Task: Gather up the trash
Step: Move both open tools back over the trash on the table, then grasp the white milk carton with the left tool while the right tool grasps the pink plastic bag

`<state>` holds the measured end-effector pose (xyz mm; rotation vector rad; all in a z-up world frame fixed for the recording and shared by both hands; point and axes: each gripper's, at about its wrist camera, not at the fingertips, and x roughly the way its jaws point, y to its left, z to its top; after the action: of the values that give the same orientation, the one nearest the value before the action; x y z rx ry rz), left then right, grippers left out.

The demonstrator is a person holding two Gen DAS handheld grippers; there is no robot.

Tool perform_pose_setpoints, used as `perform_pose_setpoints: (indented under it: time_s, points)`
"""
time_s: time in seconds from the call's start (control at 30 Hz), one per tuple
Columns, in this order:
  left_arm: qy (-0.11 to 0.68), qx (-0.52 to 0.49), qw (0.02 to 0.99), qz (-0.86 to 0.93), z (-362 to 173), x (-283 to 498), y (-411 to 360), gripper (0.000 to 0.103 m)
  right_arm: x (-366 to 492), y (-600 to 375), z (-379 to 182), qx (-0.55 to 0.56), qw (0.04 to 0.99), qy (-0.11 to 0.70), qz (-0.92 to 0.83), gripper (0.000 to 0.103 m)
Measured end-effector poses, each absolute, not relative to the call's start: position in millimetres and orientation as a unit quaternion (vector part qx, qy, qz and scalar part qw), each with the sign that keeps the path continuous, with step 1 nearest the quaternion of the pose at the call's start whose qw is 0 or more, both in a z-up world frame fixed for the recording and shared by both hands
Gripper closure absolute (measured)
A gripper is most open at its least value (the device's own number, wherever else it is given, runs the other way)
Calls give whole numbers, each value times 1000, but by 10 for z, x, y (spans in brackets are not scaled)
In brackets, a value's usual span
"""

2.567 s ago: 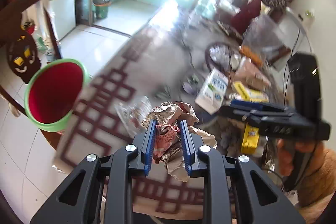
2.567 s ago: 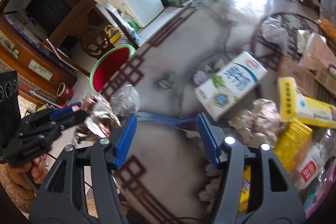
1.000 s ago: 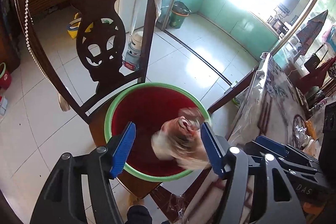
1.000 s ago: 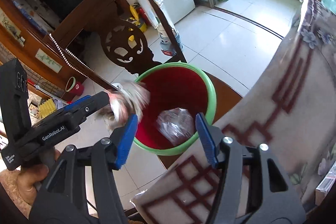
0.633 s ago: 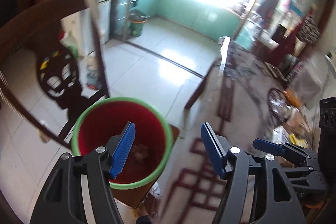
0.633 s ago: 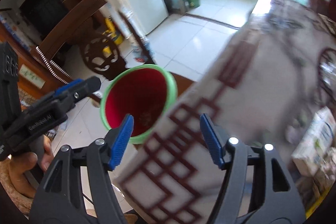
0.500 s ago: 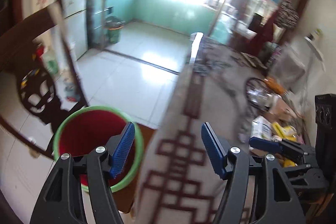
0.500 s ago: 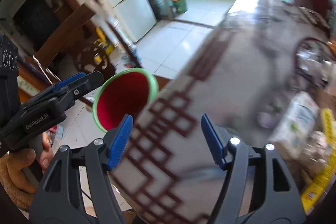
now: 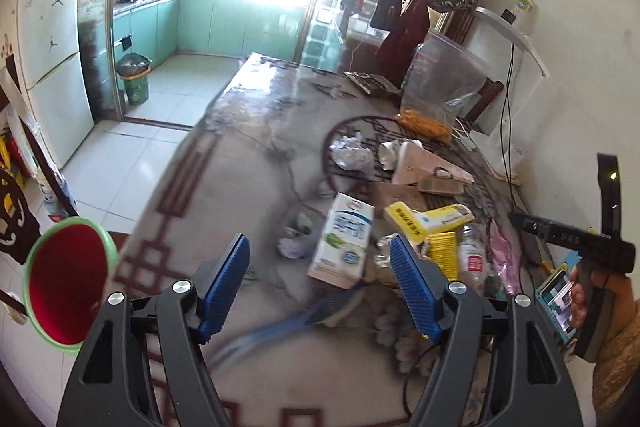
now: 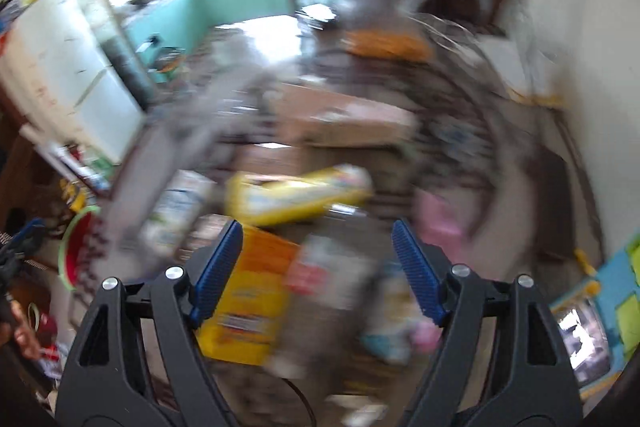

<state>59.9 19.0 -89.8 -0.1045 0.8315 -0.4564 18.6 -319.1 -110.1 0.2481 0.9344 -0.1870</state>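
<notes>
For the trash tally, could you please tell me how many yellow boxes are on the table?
2. One long yellow box lies right of the milk carton; a second yellow box sits just below it, beside the bottle. Clutter may hide others.

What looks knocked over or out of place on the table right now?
The white milk carton lies flat on its side among yellow boxes and crumpled foil strewn across the table. A blue-handled brush lies loose near the front edge. The right wrist view is too blurred to add detail.
</notes>
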Motion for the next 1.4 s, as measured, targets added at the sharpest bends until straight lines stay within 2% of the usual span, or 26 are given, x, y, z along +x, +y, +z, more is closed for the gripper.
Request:
perform_pose_setpoints:
  time_s: [0.3, 0.53, 0.6, 0.77, 1.13, 1.17, 1.27, 1.4]
  points:
    - [417, -44, 885, -200, -951, 568, -317, 34, 95, -4067, -1863, 196, 833, 505, -116, 28]
    - [431, -31, 887, -165, -1022, 685, -431, 34, 178, -4188, -2104, 191, 816, 534, -114, 28]
    - [436, -23, 886, -155, -1066, 759, -455, 34, 176, -4190, -2133, 191, 815, 535, -111, 29]
    - [452, 4, 880, -147, -1268, 997, -598, 34, 180, -4228, -2182, 185, 814, 541, -101, 41]
    - [523, 70, 832, -170, -1970, 1567, -1079, 34, 140, -4253, -1982, 176, 823, 532, -90, 39]
    - [529, 79, 828, -167, -2033, 1591, -1111, 34, 126, -4258, -1956, 176, 825, 530, -92, 39]
    - [543, 70, 822, -160, -2144, 1645, -1118, 49, 96, -4270, -1925, 172, 827, 527, -96, 39]
    - [530, 54, 830, -167, -2005, 1580, -1080, 52, 108, -4256, -1922, 164, 829, 526, -97, 39]
